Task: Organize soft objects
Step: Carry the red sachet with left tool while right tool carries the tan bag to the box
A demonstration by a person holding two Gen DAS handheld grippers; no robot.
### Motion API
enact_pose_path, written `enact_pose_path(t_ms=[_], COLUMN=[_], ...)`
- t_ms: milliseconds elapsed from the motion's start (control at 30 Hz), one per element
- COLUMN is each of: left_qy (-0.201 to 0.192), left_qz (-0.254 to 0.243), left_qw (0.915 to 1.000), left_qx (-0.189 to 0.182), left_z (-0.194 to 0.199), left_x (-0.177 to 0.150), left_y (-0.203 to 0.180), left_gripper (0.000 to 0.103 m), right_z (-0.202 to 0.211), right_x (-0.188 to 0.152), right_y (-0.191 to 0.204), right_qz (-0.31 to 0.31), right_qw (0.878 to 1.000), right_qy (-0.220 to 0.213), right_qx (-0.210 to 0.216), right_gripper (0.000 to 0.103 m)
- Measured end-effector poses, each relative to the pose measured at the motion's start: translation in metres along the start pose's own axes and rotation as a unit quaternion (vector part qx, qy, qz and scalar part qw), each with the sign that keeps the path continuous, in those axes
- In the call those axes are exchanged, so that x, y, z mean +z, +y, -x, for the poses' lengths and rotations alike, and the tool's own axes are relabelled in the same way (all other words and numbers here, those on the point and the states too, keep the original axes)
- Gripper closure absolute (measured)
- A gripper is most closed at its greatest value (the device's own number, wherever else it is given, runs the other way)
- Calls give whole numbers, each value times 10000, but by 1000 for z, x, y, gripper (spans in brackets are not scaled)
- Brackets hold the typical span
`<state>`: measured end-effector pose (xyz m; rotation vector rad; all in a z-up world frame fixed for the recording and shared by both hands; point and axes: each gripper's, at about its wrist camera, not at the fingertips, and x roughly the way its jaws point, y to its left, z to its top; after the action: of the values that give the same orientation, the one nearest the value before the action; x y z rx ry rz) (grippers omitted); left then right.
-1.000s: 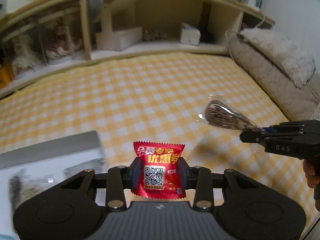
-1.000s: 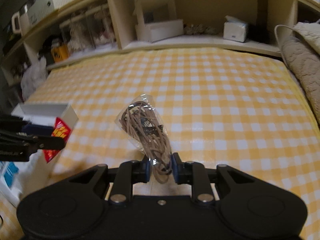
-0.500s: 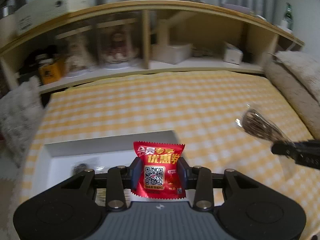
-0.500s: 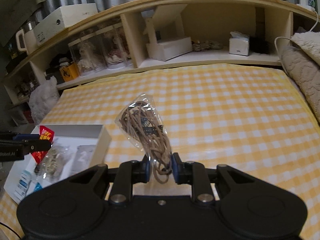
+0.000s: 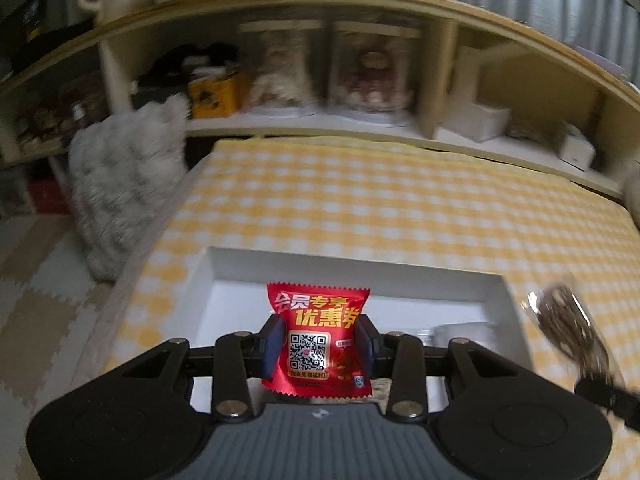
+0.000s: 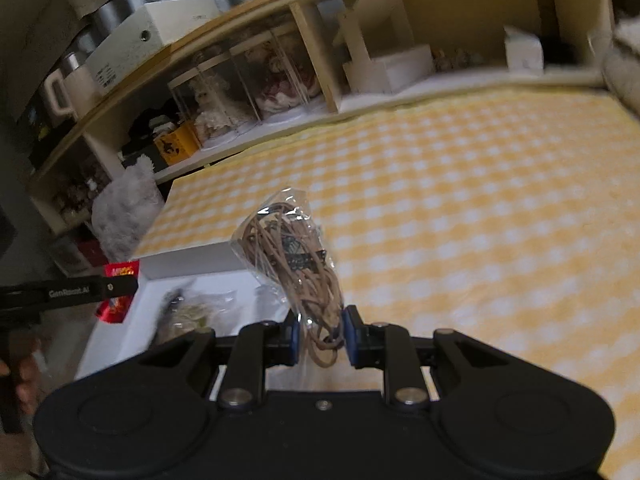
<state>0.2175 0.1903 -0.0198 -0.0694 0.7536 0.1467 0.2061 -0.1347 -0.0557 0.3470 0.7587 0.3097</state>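
While both grippers carry a load, the relation that matters is where the white box (image 5: 224, 276) lies from each of them. In the left wrist view the left gripper (image 5: 319, 344) is clamped on a red snack packet (image 5: 318, 336), pads pressing its two sides, the packet upright with its printed face toward the camera. The box fills the lower middle of that frame, directly ahead of and below the packet, its far wall running across the picture from left to right; its long axis lies crosswise to the gripper's pointing line. A release there would, I judge, drop the packet inside the near part of the box.

In the right wrist view the right gripper (image 6: 320, 336) is closed narrowly on a clear bag of brown cord (image 6: 292, 248), gripping its lower end so the bag stands up and leans toward the upper left of the frame. Here the box (image 6: 192, 258) sits at lower left, off to the side of the claw, not ahead of it, with a few clear packets (image 6: 188, 312) already lying in it. The left gripper shows at the left edge of that frame, over the box's near left corner.

So the left hand is the nearer one; the right must, I judge, travel leftward in its own frame before the cord bag hangs over the box. The checked yellow cloth (image 6: 460, 208) under everything is blurred in both views.
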Motion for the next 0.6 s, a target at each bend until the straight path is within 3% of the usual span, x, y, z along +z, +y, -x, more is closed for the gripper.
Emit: enact_pose_path(t_ms=[133,233,433,600], left_qy=[105,183,386,458], left_qz=[277,200,27,-9], left_qw=[9994,9989,9983,9979], left_qx=[201,384,435,450], left_z=[-17,-26,-44,-52], left_x=[-1,-3,-11,-16], left_y=[24,31,38,41], left_gripper=[63,63,63,63], right_z=[-15,-22,-31,-31], right_x=[-18,-35,-60,-69], right_y=[13,24,54,68], right_qz=[-714,-1110,-1266,-933], right_qw=[9972,9930,9891,9930], right_qy=[224,391,624,637], right_qx=[40,109,413,341], right_gripper=[80,80,80,80])
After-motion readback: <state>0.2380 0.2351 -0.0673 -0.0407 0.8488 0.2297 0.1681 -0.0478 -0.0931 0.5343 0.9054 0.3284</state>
